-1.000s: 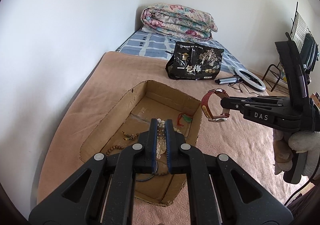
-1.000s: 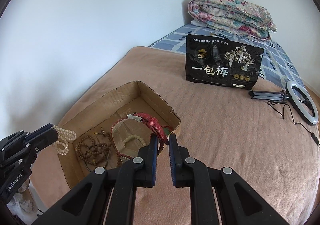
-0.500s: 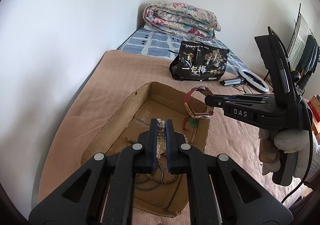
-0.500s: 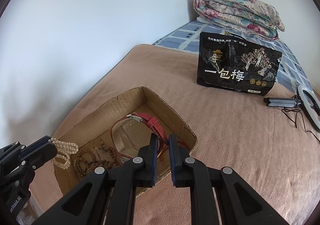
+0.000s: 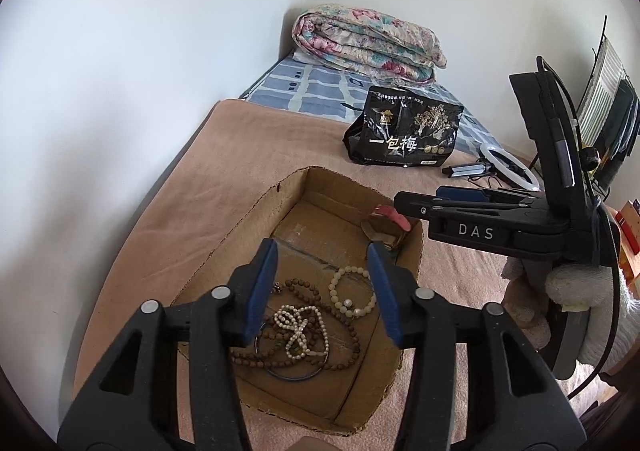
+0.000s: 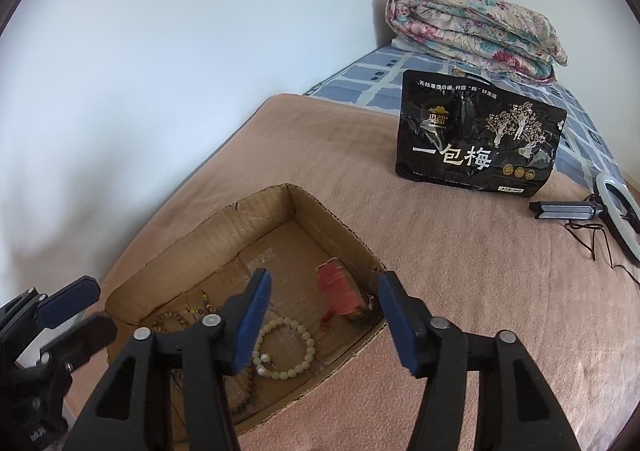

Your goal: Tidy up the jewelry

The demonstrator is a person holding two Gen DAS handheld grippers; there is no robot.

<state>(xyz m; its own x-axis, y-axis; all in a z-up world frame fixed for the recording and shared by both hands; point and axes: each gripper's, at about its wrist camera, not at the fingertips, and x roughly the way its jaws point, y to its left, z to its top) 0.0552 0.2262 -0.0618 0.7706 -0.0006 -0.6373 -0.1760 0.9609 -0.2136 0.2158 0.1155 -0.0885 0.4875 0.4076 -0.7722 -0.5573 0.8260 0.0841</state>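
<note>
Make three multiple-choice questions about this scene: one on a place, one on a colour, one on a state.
1. Where does the white pearl string lie?
A. in the cardboard box
B. on the folded quilt
C. beside the ring light

2. What colour is the watch strap?
A. green
B. red
C. black

3. How is the right gripper?
A. shut on the strap
B. shut, empty
C. open, empty

Answers: 1 A, it rests on the brown beads inside the box. 2 B, it shows red against the cardboard. 3 C, its jaws have just opened and nothing is between them.

red watch (image 6: 340, 293) blurred; wooden beads (image 6: 170, 321) partly hidden behind the right gripper's (image 6: 322, 315) jaws.
</note>
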